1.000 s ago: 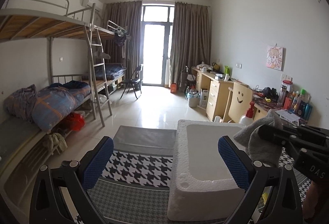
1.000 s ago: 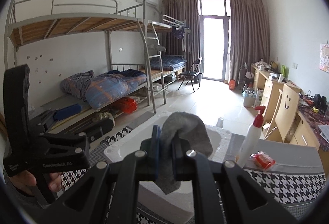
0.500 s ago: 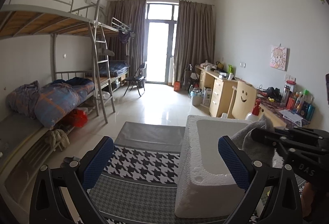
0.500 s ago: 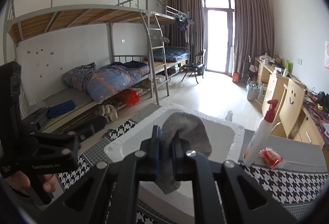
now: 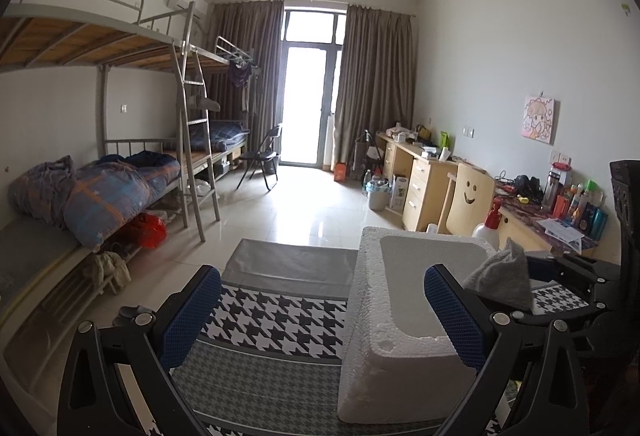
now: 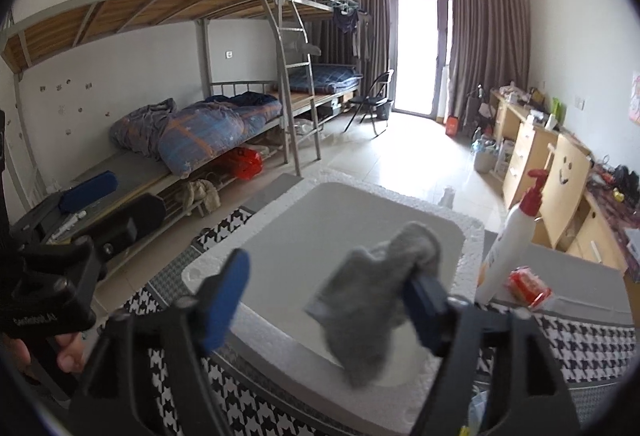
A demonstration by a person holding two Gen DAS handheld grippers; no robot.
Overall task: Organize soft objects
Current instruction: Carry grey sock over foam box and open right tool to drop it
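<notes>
The left tool point(image 5: 320, 312) hangs with jaws apart, empty, near the foam box point(image 6: 340, 236). To its right, the right tool point(image 6: 332, 300) is opening above the box, the grey sock point(image 6: 372, 292) draped on its right pad. Let it drop clear inside before pulling away.

The right gripper point(image 6: 328, 300) points forward and somewhat downward, its jaws opening with blue pads spread wide; a grey fuzzy cloth point(image 6: 372, 288) hangs against the right-side pad, clear of the other. The left gripper point(image 5: 320, 316) is held nearly level, its blue-padded jaws wide apart and empty. Fingers point(image 6: 70, 352) curl round its black handle.
</notes>
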